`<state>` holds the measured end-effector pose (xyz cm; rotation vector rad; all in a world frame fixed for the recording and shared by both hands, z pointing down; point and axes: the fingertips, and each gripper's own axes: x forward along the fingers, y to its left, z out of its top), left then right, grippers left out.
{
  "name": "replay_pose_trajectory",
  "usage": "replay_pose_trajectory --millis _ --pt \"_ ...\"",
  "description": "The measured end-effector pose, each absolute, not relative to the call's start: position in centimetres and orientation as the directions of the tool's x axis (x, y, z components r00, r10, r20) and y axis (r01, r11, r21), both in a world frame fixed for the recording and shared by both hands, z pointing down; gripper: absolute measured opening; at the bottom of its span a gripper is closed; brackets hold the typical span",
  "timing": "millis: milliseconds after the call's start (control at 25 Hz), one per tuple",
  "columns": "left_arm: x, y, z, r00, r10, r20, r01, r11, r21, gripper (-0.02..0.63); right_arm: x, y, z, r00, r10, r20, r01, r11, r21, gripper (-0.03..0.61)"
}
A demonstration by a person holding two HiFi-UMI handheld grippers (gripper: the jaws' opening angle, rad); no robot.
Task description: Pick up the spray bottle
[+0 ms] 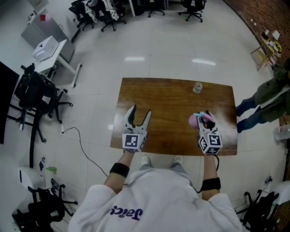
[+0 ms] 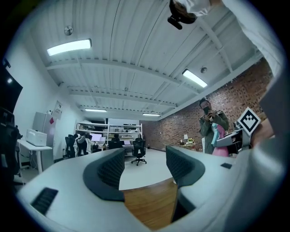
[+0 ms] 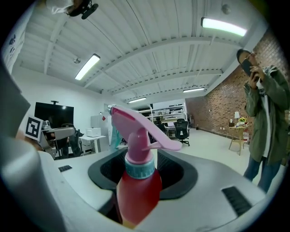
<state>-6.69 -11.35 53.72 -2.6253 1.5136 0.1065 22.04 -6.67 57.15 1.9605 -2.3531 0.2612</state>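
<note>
The spray bottle (image 3: 138,181) has a red body, a teal collar and a pink trigger head. My right gripper (image 3: 140,174) is shut on its body, holding it upright. In the head view the right gripper (image 1: 205,121) carries the spray bottle (image 1: 198,120) over the right part of the wooden table (image 1: 172,106). The left gripper (image 1: 138,118) hovers over the table's left part with its jaws spread and nothing between them. Through the left gripper (image 2: 145,170), the wooden table (image 2: 152,206) shows low down, and the pink spray bottle (image 2: 220,144) appears far right.
A small clear jar (image 1: 197,87) stands near the table's far edge. A person in a green jacket (image 1: 268,97) stands right of the table, holding something up. Office chairs (image 1: 108,13) and a white desk (image 1: 52,54) stand at the far left. A black stand (image 1: 38,97) is left of the table.
</note>
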Motion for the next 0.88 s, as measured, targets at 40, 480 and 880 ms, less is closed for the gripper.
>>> replay_pose_trajectory --millis 40,480,880 --pt "-6.8 -11.0 54.0 0.497 -0.861 -0.113 -0.868 -0.494 -0.051 0.278 22.4 -6.1 57.5 -0.183 -0.971 0.154 -0.981 0.170 -0.090 0.209" --pt "-8.6 -6.9 55.8 0.461 -0.884 -0.081 -0.887 -0.460 -0.031 0.278 22.1 -1.2 59.6 -0.143 -0.974 0.173 -0.989 0.136 -0.051 0.209" --pt "-7.8 -3.8 58.9 0.462 -0.887 -0.022 -0.887 -0.462 -0.018 0.278 21.1 0.7 61.1 -0.128 -0.974 0.186 -0.990 0.114 -0.088 0.207"
